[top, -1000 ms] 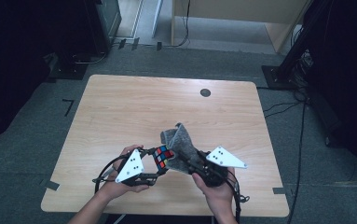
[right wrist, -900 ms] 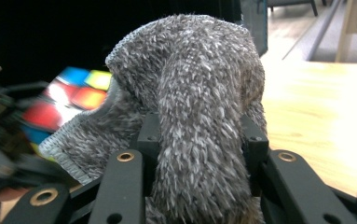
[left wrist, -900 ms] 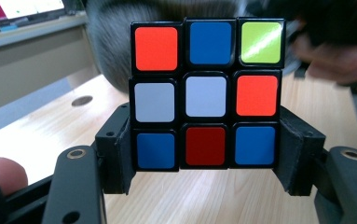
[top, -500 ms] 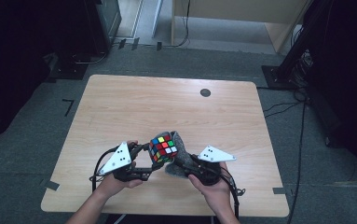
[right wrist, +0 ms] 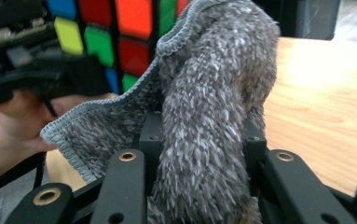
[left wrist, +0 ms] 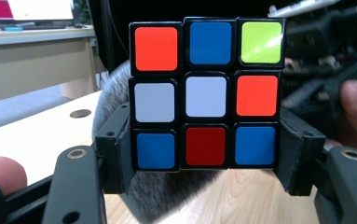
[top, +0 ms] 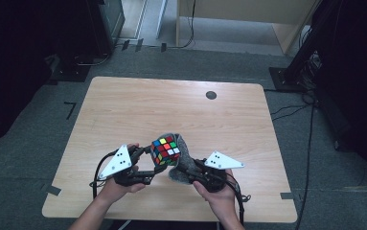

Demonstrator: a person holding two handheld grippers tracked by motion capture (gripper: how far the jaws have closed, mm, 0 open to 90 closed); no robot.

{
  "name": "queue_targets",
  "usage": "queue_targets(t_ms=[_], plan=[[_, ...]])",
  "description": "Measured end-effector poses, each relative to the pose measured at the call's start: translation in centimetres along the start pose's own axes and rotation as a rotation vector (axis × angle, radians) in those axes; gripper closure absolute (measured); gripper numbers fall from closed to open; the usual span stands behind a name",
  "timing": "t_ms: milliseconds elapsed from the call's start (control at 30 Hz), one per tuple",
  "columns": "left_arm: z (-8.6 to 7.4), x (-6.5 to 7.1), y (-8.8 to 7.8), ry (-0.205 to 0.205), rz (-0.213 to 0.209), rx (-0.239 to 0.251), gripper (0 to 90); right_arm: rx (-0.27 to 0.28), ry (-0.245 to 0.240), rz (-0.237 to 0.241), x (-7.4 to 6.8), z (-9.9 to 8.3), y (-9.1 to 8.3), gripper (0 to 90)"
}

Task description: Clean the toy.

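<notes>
Hidden bits first: in the high view the grey plates and both hands cover most of each gripper, so jaw tips are hard to pick out there; cloth's lower end is lost behind the right gripper (top: 198, 168). In the right gripper view the cloth (right wrist: 209, 121) blocks most of what lies behind it, and the cube's top is cut off by the frame edge. Cube (left wrist: 206, 93): 3x3 puzzle, scrambled, black frame; face toward the left gripper cam reads orange, blue, yellow-green on top, white, white, orange in the mid row, blue, red, blue at the bottom. It's held up off the table (top: 138, 105), near its front edge, between the two hands, w/ the cloth right behind and against it. Cloth: grey, fuzzy, stitched hem, bunched into a thick fold. Left gripper (left wrist: 206, 156): jaws clamped on the cube's bottom row, one pad each side. Right gripper: jaws pinched on the bunched cloth, fold standing up between them. Person's thumb at the lower-left corner of the left gripper view.
</notes>
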State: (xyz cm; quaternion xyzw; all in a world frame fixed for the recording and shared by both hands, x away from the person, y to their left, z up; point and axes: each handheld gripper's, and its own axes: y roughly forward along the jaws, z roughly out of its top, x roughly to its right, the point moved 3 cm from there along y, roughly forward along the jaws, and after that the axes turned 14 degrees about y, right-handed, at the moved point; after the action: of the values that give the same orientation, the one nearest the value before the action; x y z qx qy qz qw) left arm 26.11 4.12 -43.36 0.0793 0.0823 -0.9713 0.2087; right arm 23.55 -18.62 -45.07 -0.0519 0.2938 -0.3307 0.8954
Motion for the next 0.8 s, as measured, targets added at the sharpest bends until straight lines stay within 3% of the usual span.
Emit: queue_targets(t_ms=[133,300,500,633,800], plan=[[-0.3,-0.5,0.0,-0.076,-0.001,0.027,34.5,-0.032,-0.002,0.017,-0.4,-0.6,0.7,64.1],[-0.1,-0.6,0.0,-0.112,0.013,0.048,34.5,-0.076,0.017,0.041,-0.7,-1.6,1.9,63.9],[-0.2,-0.5,0.3,-0.119,0.015,0.038,34.5,-0.112,-0.032,0.091,-2.3,-2.3,2.9,63.2],[-0.4,-0.3,0.6,-0.114,0.021,0.025,34.5,-0.065,-0.048,0.042,-2.2,-1.7,2.1,63.3],[-0.2,-0.6,0.3,-0.121,0.022,0.038,34.5,0.013,0.038,-0.026,0.3,-0.6,0.8,63.1]])
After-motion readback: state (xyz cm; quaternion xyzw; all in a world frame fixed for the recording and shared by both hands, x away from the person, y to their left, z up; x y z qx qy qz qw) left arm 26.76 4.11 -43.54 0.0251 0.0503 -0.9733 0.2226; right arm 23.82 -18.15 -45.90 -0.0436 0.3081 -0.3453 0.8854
